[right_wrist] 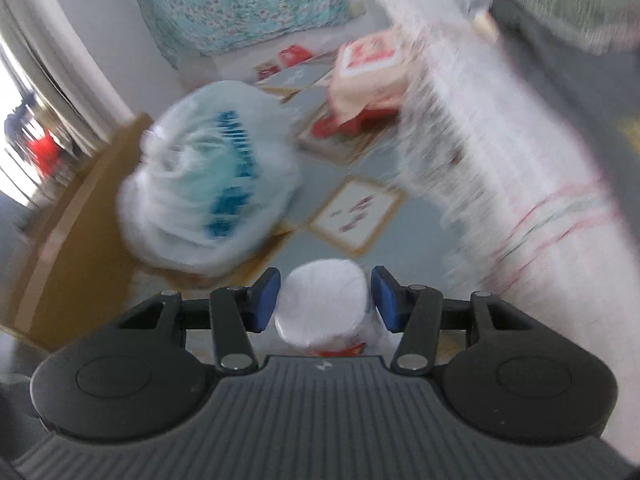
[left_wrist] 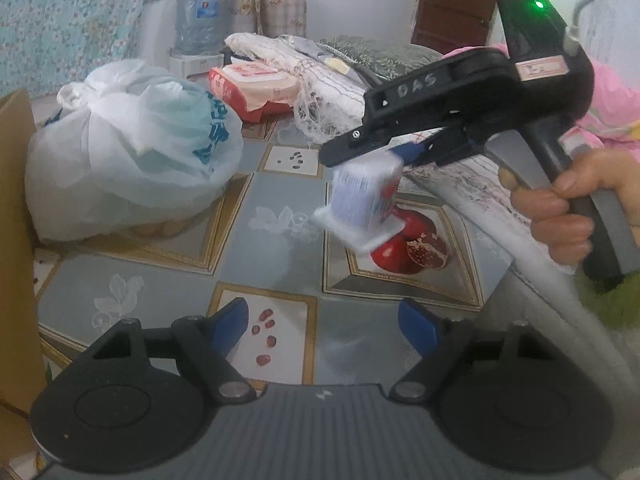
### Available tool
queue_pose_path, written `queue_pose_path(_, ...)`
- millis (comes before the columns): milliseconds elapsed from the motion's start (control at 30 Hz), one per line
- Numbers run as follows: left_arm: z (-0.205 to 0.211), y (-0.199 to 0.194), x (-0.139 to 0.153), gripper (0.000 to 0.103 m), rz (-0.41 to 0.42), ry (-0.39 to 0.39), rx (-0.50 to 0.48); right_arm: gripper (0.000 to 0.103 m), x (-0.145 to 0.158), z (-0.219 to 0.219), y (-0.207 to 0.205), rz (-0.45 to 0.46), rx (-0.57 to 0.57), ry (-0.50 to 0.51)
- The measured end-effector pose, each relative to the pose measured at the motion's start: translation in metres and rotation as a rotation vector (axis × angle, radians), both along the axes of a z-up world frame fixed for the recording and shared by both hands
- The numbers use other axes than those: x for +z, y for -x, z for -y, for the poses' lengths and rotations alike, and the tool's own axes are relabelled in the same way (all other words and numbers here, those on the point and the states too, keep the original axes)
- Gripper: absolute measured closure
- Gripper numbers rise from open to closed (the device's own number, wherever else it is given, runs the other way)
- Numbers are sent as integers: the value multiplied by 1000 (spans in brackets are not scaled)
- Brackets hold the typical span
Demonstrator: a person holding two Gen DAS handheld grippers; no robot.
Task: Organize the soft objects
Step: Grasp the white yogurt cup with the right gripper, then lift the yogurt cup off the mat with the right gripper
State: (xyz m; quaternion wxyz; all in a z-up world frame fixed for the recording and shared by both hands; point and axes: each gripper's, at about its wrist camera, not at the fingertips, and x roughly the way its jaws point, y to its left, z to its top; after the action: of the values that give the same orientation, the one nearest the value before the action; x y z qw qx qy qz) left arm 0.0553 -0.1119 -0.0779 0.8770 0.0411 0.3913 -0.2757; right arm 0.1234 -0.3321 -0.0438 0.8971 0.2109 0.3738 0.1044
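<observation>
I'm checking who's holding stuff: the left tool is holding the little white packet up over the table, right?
Not quite: the right tool holds the little white packet above the table; the left tool is open and empty. The left wrist view shows it.
</observation>
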Motion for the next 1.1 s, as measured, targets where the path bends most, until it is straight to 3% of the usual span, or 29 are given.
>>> queue_pose_path(133, -1, -3, -2, 24, -18, 19, 5, 63, -14, -3, -2, -45, 26, -196)
queue_pose_path(233, 1, -4, -3, 27, -30, 26, 0, 64, -17, -9, 0, -39, 30, -216)
queue_pose_path(333, 3, -5, -6, 28, -32, 19, -1, 60, -11, -16, 6, -21, 48, -166)
queue_pose_path(467, 3, -6, -8, 28, -32, 14, 0, 35, -4, -34, 16, 11, 95, -34)
queue_pose_path(700, 3, -1, -9, 28, -26, 7, -5, 37, -15, -48, 16, 5, 113, 115)
queue_pose_path(800, 1, -1, -8, 28, -28, 9, -2, 42, -18, -49, 17, 13, 104, 114)
queue_pose_path(867, -1, 0, -7, 28, -26, 12, 0, 43, -19, -43, 15, 0, 89, 46)
queue_pose_path(1033, -4, 1, -4, 28, -19, 25, 4, 43, -47, -9, 2, -131, 108, -417)
queue_pose_path(1100, -4, 0, -4, 28, -17, 26, 4, 43, -51, -6, 1, -136, 102, -446)
